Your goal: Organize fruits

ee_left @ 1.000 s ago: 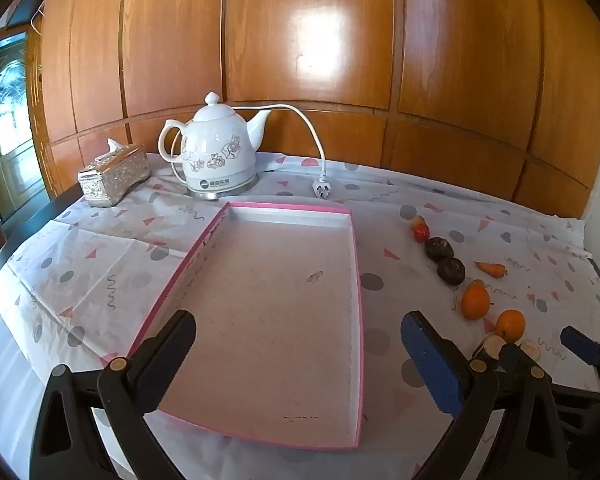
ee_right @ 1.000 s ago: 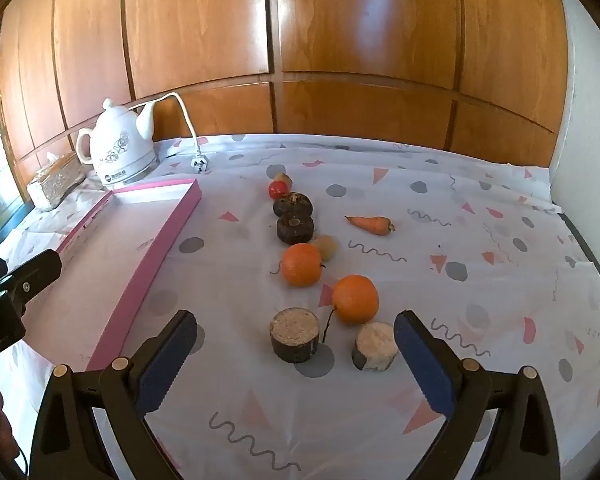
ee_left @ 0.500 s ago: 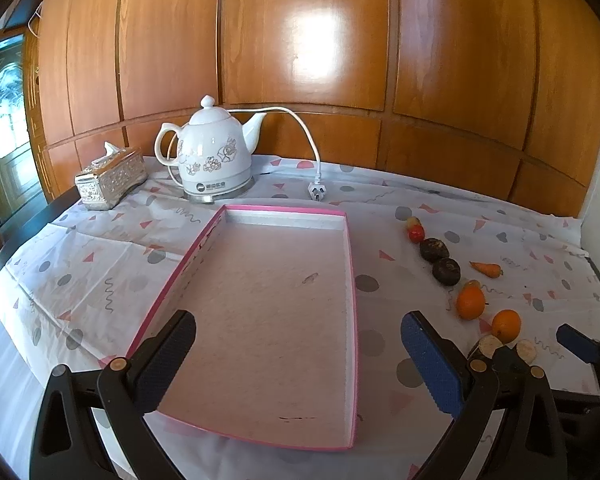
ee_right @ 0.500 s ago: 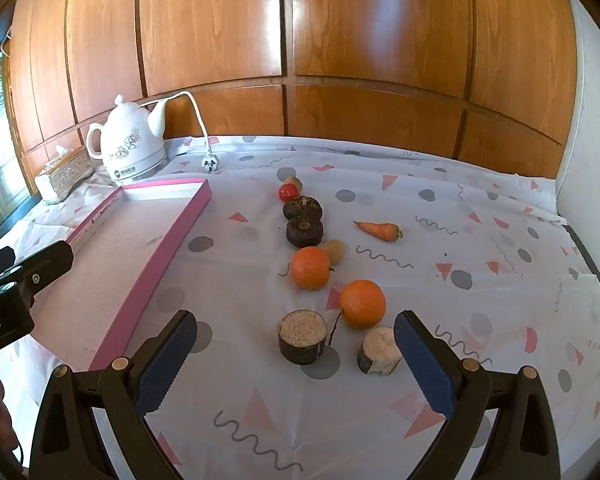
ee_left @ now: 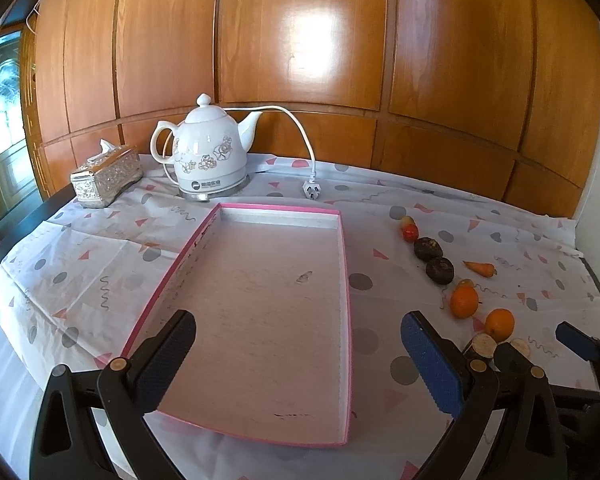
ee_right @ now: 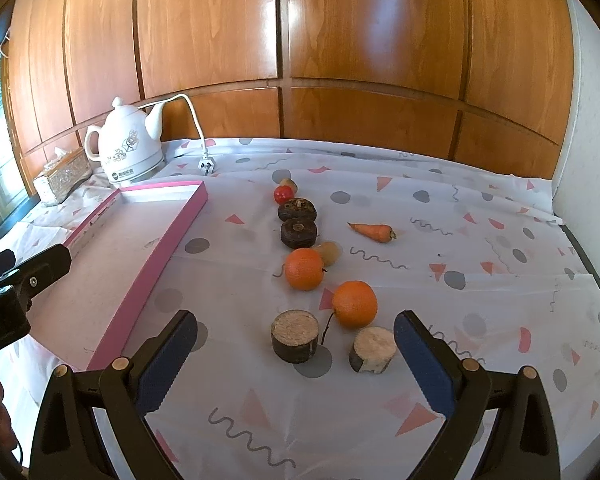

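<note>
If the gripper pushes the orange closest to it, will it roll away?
Probably: the nearest orange looks round, sitting free on the flat tablecloth. Its skin looks smooth, so it might slip. The right hand-held gripper is open wide enough to surround it.

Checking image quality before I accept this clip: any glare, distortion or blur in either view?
Left wrist view: bright glare patch on the wood panelling, strong fisheye bending, dark vignetted corners; pink tray sharp. Right wrist view: softer sheen on the panelling, same curvature; oranges cast soft shadows, no motion blur.
</note>
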{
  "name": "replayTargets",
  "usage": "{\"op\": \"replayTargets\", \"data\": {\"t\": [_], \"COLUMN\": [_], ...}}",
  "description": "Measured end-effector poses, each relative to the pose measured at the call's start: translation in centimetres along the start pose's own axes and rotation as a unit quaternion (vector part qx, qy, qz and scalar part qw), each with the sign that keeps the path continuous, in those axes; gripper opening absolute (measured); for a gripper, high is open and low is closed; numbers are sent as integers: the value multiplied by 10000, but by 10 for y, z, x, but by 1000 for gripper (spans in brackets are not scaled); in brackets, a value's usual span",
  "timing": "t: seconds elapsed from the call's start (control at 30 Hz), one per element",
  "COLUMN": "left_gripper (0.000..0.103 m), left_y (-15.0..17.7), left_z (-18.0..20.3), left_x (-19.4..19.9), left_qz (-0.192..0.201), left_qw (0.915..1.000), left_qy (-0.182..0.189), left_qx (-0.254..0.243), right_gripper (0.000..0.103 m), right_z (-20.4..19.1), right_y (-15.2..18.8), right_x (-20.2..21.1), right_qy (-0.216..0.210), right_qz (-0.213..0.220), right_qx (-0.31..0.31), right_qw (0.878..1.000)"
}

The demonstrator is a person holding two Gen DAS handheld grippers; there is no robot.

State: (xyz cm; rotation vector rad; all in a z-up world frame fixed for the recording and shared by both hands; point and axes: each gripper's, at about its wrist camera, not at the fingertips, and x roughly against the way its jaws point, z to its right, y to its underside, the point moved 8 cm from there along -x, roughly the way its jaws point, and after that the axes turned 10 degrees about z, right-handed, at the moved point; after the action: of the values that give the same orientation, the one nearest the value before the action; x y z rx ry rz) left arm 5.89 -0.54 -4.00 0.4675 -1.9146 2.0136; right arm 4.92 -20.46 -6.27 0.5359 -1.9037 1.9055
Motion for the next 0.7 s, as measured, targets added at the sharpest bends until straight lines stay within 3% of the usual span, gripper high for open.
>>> {"op": "replayTargets", "data": {"t": [0.7], "left_gripper": [103], "left_y": [2], "left_z": [14], "left_x": [-1], "left_qz": [-68], "left_qw": [9998], "left_qy": [145], "left_qx": [-135], "right_gripper": [100], "right_z": [10], "right_y": [0], "right_x": [2], "right_qy": [30], "right_qz": [43], "right_qx": [-56], "right_qw": [10000]}}
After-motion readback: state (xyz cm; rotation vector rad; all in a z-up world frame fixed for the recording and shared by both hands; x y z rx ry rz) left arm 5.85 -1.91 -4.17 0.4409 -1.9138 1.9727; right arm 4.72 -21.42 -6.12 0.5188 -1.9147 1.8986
